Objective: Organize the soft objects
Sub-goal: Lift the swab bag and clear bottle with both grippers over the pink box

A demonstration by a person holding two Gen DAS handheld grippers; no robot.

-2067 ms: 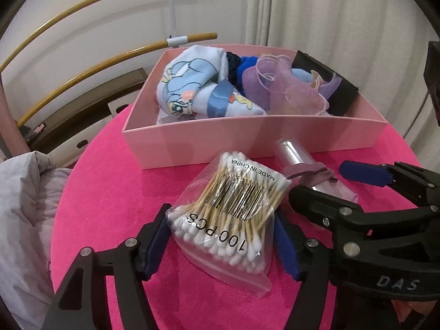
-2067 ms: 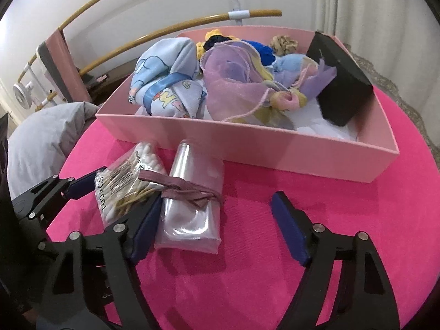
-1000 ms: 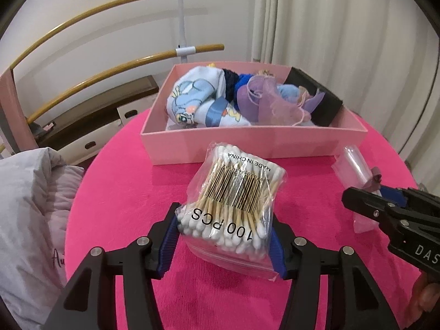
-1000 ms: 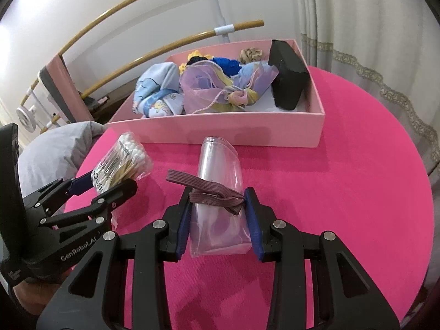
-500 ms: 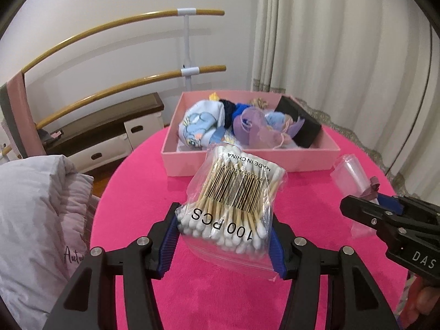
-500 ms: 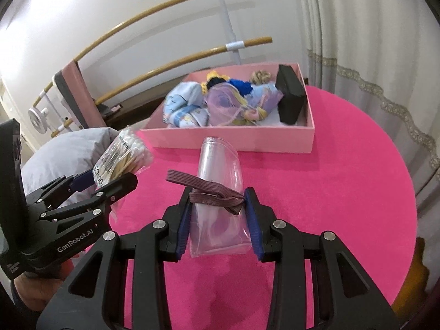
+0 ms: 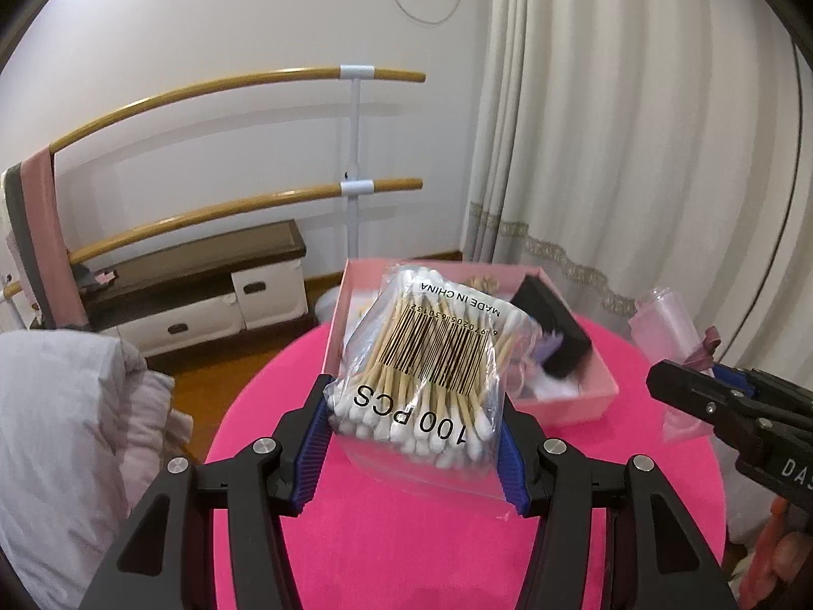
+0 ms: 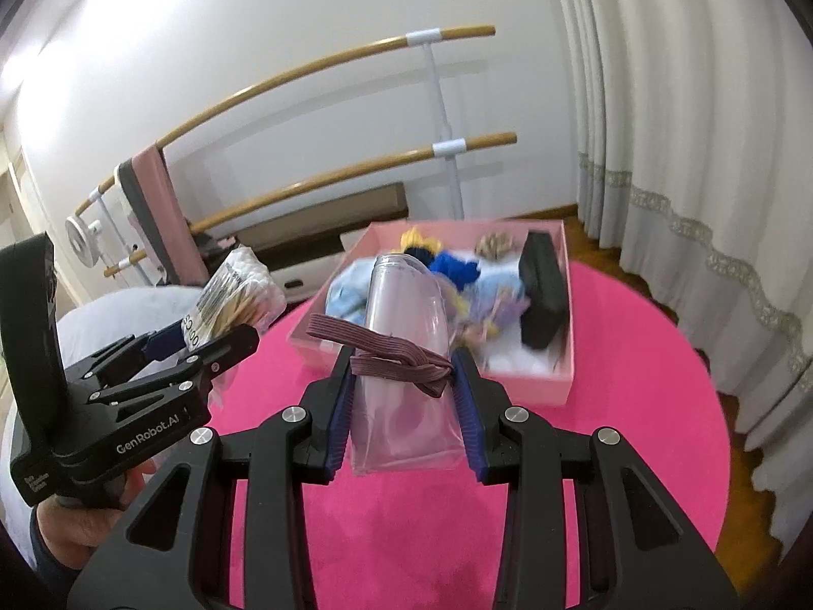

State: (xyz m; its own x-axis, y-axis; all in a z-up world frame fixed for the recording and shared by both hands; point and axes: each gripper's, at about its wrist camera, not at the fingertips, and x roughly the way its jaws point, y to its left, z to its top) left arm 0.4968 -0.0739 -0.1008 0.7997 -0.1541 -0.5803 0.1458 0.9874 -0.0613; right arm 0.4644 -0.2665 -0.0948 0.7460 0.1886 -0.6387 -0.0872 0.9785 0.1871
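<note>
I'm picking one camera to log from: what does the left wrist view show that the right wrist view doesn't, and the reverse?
Only the left wrist view shows the printed face of the cotton swab bag, with barcode and "100 PCS", clamped in the left tool.

Only the right wrist view shows the yellow and blue soft items inside the pink box, and the brown elastic band around the clear pouch clamped in the right tool.

Both show the pink box, black case, pink tabletop, wooden rails and curtain.
</note>
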